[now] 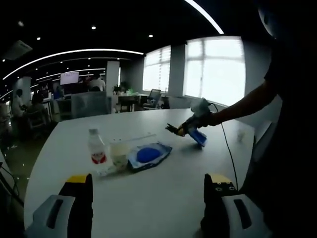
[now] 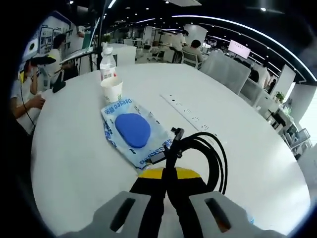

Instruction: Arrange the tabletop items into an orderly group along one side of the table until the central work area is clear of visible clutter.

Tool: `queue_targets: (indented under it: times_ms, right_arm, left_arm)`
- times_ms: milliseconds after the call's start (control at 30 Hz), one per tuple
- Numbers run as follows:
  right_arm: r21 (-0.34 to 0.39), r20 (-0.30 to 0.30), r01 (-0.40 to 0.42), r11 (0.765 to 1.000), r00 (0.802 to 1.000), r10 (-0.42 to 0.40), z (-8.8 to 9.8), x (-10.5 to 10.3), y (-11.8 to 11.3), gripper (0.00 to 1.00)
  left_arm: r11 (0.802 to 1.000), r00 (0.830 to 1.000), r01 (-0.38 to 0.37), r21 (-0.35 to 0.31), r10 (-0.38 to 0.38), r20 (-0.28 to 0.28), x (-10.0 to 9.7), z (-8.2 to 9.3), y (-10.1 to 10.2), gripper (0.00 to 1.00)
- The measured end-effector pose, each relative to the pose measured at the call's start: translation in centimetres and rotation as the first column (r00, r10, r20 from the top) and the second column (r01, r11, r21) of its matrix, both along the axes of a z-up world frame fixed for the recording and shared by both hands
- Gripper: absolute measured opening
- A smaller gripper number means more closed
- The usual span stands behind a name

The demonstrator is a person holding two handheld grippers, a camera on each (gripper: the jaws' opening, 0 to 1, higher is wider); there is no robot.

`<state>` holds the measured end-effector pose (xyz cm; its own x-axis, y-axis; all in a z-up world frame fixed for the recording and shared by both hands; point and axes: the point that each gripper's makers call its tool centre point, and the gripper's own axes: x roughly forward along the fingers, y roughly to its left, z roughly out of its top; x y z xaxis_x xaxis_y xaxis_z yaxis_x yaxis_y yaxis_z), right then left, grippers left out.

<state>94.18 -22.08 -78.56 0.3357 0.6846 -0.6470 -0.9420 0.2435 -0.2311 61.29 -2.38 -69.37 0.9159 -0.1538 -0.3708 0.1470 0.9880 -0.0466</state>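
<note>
The right tool [image 2: 167,186] is clamped on a coiled black cable [image 2: 208,153], held just above the white tabletop [image 2: 74,158]. The left tool [image 1: 148,191] hangs with its jaws spread wide, holding nothing, over the tabletop's near edge. Toward one side, a water bottle [image 1: 96,147], a paper cup [image 1: 119,151] and a blue packet [image 1: 148,155] sit close together in a row.

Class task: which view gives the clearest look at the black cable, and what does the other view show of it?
The right gripper view: the black cable loops large just beyond the shut jaws gripping it. In the left gripper view, it's a small dark bundle at the right gripper.
</note>
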Motion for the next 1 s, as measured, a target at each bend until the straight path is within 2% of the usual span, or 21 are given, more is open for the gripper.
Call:
queue_targets:
  times_ms: [200, 333, 500, 667, 700, 1000]
  right_arm:
    - [0.022, 0.039, -0.013, 1.000, 0.999, 0.012, 2.1, -0.9, 0.6, 0.01]
    - [0.007, 0.087, -0.061, 0.998, 0.994, 0.060, 3.2, -2.4, 0.7, 0.01]
    - [-0.001, 0.103, -0.087, 0.996, 0.991, 0.086, 4.7, -4.9, 0.3, 0.01]
    - [-0.003, 0.100, -0.097, 0.995, 0.990, 0.097, 4.4, -5.7, -0.2, 0.01]
    - [-0.004, 0.098, -0.101, 0.995, 0.990, 0.101, 4.7, -6.5, -0.3, 0.01]
    - [-0.019, 0.082, -0.113, 0.993, 0.990, 0.114, 4.2, -9.0, -1.5, 0.01]
  left_arm:
    - [1.000, 1.000, 0.017, 0.001, -0.017, 0.002, 0.1, -0.1, 0.2, 0.91]
    - [1.000, 1.000, 0.024, -0.002, -0.024, 0.007, 0.2, 0.0, 0.3, 0.91]
    - [0.999, 0.999, 0.043, 0.000, -0.043, 0.003, 0.5, 0.0, 0.3, 0.92]
    - [0.998, 0.998, 0.059, -0.003, -0.059, -0.003, 0.9, -0.4, 0.2, 0.92]
    - [0.998, 0.998, 0.064, -0.004, -0.064, -0.002, 1.1, -0.4, 0.1, 0.92]
    - [0.995, 0.995, 0.103, -0.003, -0.103, -0.004, 2.2, -0.5, -0.6, 0.92]
